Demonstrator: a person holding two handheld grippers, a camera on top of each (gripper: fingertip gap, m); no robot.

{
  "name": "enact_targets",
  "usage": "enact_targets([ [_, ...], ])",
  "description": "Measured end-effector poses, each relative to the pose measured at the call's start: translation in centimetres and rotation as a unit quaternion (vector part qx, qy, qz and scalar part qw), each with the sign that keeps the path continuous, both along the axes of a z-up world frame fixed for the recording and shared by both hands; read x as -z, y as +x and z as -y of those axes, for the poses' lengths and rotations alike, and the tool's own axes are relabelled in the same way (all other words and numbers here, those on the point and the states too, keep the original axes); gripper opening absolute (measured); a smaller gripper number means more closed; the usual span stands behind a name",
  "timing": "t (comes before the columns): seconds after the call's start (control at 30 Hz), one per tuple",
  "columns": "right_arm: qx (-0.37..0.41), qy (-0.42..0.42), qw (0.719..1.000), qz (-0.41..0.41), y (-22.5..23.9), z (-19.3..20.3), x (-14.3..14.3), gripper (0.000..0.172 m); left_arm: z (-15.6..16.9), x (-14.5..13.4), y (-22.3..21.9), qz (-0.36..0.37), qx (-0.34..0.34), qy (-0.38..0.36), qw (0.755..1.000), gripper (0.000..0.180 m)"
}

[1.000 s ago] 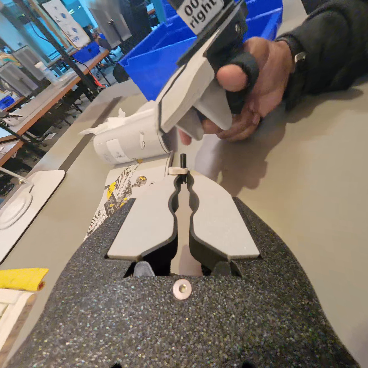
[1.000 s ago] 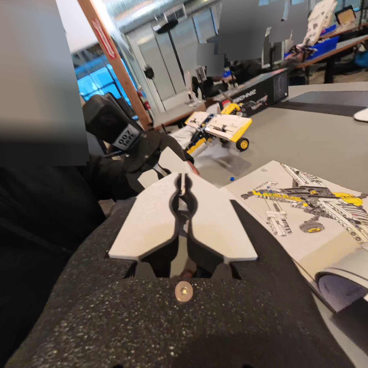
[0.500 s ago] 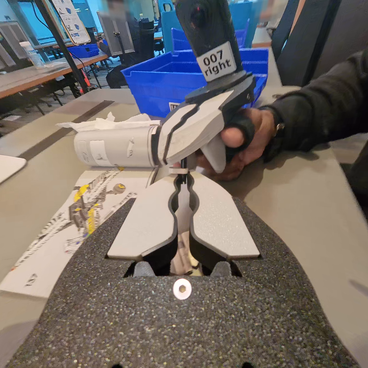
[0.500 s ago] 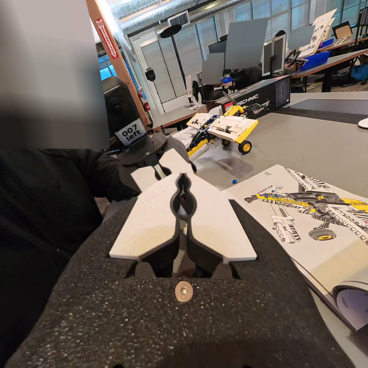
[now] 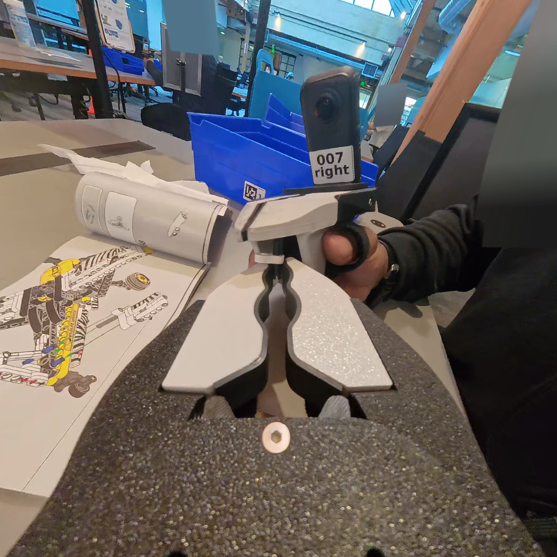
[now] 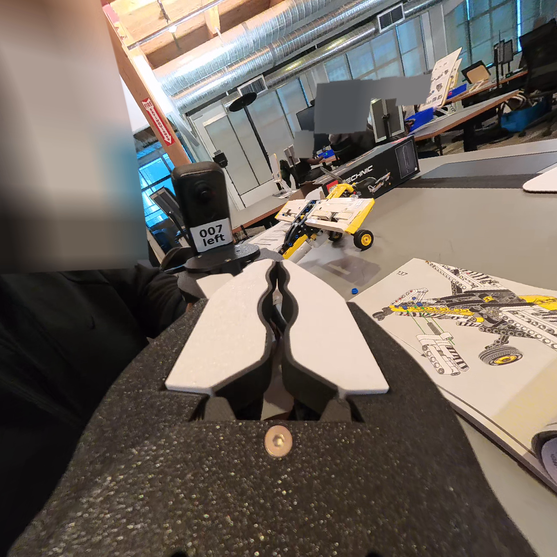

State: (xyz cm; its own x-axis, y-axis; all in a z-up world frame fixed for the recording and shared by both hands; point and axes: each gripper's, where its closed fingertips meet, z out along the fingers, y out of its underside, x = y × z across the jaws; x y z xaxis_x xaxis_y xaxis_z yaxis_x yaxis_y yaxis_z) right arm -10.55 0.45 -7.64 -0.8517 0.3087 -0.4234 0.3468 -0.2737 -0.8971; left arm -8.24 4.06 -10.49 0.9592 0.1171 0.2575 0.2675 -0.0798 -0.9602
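Since a second ago the right gripper (image 5: pixel 241 224) has dropped level, directly above the left gripper (image 5: pixel 275 265). Left wrist view: left fingertips pinch a thin black axle (image 5: pixel 276 251) carrying a white connector (image 5: pixel 268 257); its top is hidden under the right gripper, whose tips look pressed together. Right wrist view: right gripper (image 6: pixel 276 265) closed on nothing; the axle is barely discernible beneath, booklet (image 6: pixel 470 325) cut off at right.

Even daylight is flooding in from the tall windows (image 6: pixel 376 99) and overhead fixtures near them, keeping both views bright. Beyond those windows the panes are glowing a washed blue. Soft shadows are pooling on the grey table (image 6: pixel 452 223) beneath the windows (nothing harsh). Wide-angle distortion is bending lines toward the frame edges, and the foreground is staying sharp.
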Motion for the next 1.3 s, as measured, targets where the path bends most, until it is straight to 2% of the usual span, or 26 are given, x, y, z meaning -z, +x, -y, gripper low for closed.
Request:
enact_targets([
  [0.53,-0.02,0.023,0.998,0.059,-0.1,0.7,1.4,0.001,0.3,0.3,-0.6,-0.002,-0.019,-0.013,1.0,0.008],
  [0.63,0.008,0.037,0.998,0.05,-0.4,0.5,1.5,0.001,0.4,0.6,-0.8,-0.007,-0.022,-0.026,0.999,0.008],
  [0.9,-0.006,-0.002,1.0,0.015,0.2,-0.5,-0.2,0.0,0.5,0.1,-0.6,-0.027,-0.006,-0.026,0.999,0.004],
  [1.07,0.006,0.06,0.997,-0.041,-0.1,-2.0,-0.2,0.009,1.2,-0.2,-0.9,-0.02,0.01,-0.019,1.0,0.004],
  [1.3,-0.04,0.111,0.989,-0.09,1.4,-1.2,0.3,0.016,1.4,0.2,0.0,-0.089,0.045,-0.058,0.993,0.004],
])
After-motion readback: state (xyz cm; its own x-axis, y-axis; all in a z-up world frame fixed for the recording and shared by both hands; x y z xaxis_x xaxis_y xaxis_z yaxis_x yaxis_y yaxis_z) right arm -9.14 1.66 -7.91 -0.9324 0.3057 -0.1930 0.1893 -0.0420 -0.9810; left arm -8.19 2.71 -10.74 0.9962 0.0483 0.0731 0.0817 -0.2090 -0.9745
